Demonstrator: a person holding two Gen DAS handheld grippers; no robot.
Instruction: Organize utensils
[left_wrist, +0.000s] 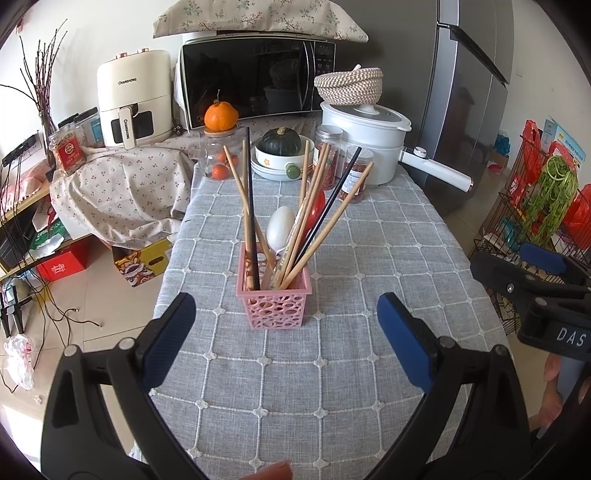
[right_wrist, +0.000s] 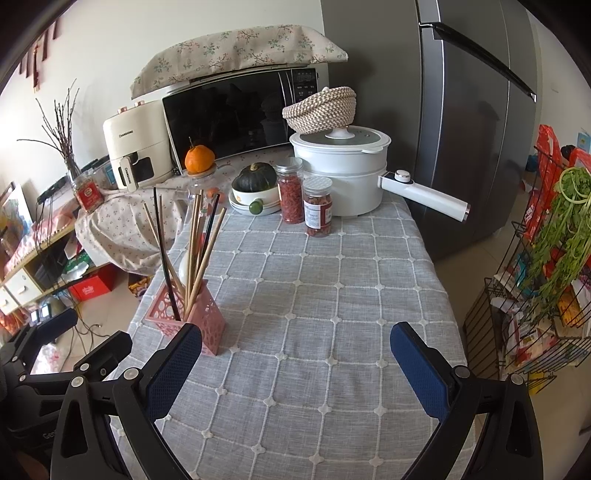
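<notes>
Here both the left gripper and right gripper hover with jaws wide apart, holding nothing. Ahead at twelve o'clock on the bench, a pink basket holds chopsticks and a white spoon, standing upright, fanning outward.

basket: 1 | spoons: 2 | jars: 2
</notes>
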